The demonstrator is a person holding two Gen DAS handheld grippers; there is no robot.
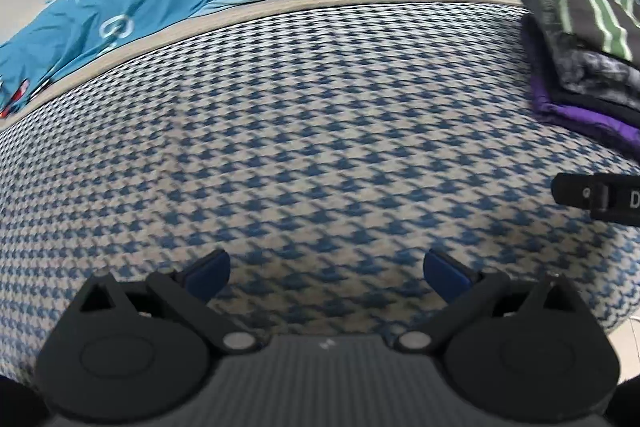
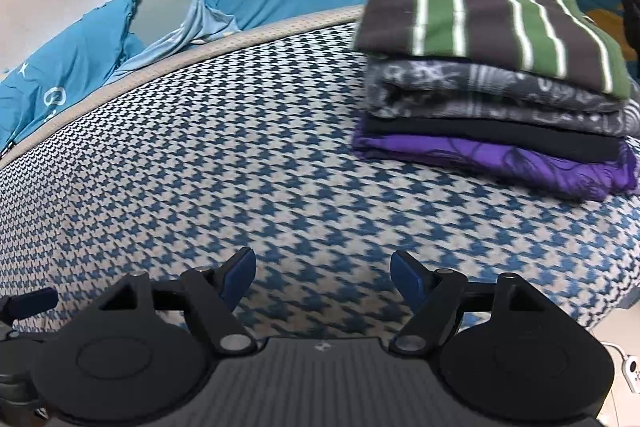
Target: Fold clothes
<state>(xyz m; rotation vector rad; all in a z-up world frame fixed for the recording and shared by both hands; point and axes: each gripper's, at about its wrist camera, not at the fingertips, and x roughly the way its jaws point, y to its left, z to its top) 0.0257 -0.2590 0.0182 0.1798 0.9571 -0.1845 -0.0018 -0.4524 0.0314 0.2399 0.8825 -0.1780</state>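
While jaws gape, stack near mattress edge

Even, soft light fills both views, with no hard shadows or glare. Fisheye bending curves the checked bed cover strongly toward the edges. The pattern smears slightly, and the clothes stack looks soft with motion blur.
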